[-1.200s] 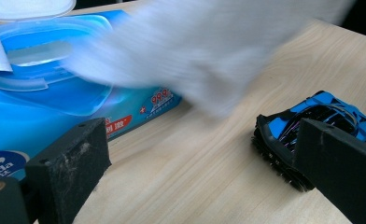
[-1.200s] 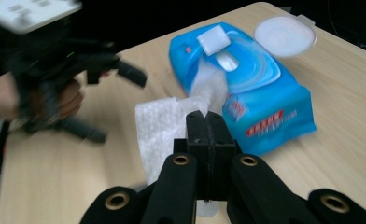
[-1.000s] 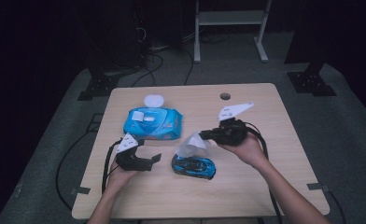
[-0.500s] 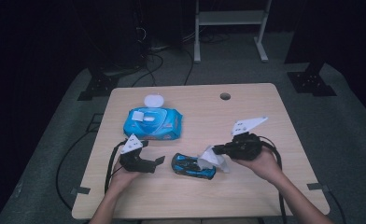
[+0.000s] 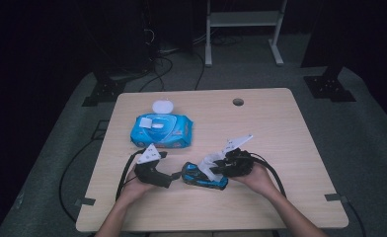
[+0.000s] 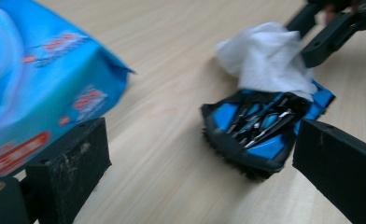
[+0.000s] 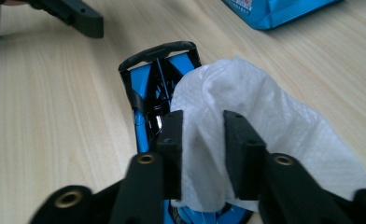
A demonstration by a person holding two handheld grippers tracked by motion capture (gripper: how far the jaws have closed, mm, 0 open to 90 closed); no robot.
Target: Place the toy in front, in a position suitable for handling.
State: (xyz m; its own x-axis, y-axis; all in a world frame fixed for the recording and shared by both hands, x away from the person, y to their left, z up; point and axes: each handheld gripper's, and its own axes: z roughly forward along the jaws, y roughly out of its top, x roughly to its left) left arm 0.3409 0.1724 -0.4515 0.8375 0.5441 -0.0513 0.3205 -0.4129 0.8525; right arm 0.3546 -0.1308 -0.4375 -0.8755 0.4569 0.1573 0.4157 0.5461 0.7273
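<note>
A person sits at the near side of a light wooden tabletop and holds a tool in each hand.

The right tool is pinching a white wipe. Its two black jaws squeeze the wipe between them. The wipe rests on the right end of a small blue and black toy car. The car lies on the tabletop, near the person and about in the middle from left to right.

The left tool is just left of the car. Its jaws are spread wide and hold nothing. In the left gripper view the car sits in front of the open jaws, close to one of them. I cannot tell if that jaw touches it.

A blue pack of wipes lies flat farther away, on the left part of the tabletop. Its round white lid is flipped open on the far side.

The floor around the tabletop is grey, with black cables on it.
</note>
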